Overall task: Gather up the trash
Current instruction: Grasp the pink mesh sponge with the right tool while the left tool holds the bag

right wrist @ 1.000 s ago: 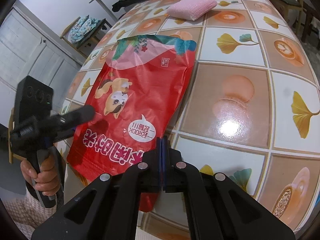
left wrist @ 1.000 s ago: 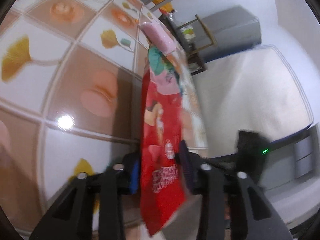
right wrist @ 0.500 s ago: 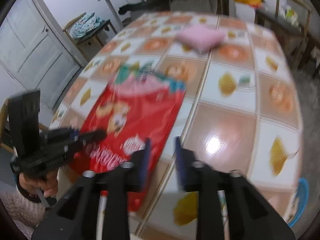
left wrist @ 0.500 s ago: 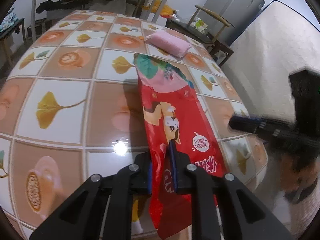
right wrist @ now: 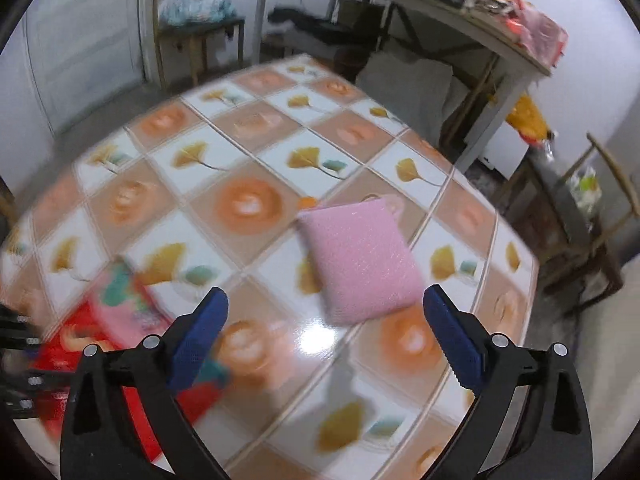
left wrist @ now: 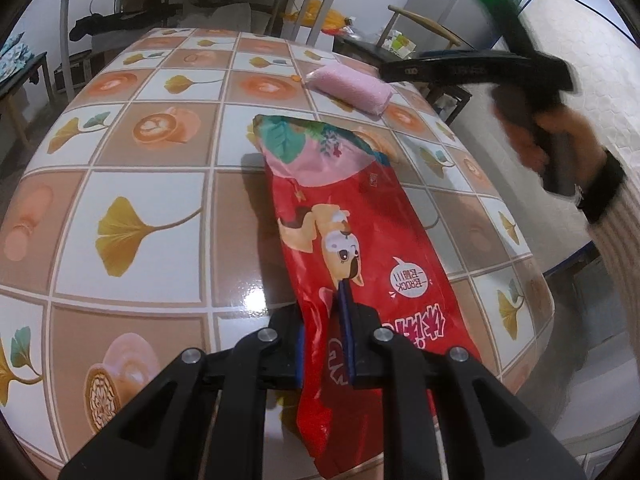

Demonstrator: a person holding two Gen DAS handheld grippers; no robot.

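The tiled table carries a red snack bag, which runs from centre to the 6 o'clock edge in the left wrist view. A pink sponge lies flat at 1 o'clock from the bag. The left gripper is clamped on the bag's near end. The right gripper, jaws just spread wide, holds nothing; the sponge lies ahead, between its fingertips in view.
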